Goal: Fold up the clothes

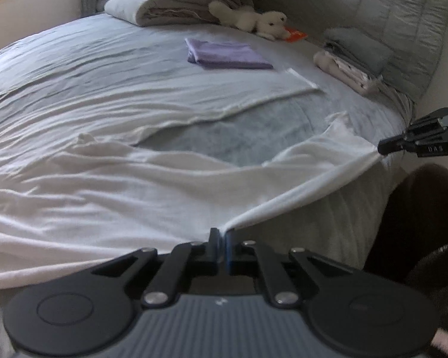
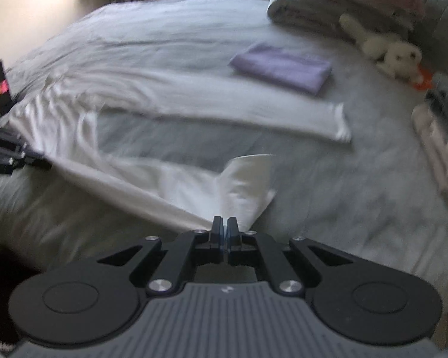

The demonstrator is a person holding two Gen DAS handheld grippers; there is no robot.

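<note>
A white garment [image 1: 110,185] lies spread on the bed, with one long part stretched toward the far right [image 1: 194,95]. My left gripper [image 1: 222,232] is shut on its near edge. My right gripper [image 1: 383,148] is shut on another corner of the same edge, and the cloth hangs taut between the two. In the right wrist view my right gripper [image 2: 225,222] pinches a white corner [image 2: 245,185]; the left gripper [image 2: 44,165] shows at the left edge, holding the garment [image 2: 74,125]. A folded purple cloth [image 1: 227,54] lies further back [image 2: 283,67].
The bed [image 1: 230,137] has a pale blue cover. Folded blankets [image 1: 170,3] and a white plush toy [image 1: 254,19] sit by the grey headboard [image 1: 388,9]. A stack of folded clothes [image 1: 352,56] lies at the right. A dark shape [image 1: 415,214], likely my leg, is by the bed's edge.
</note>
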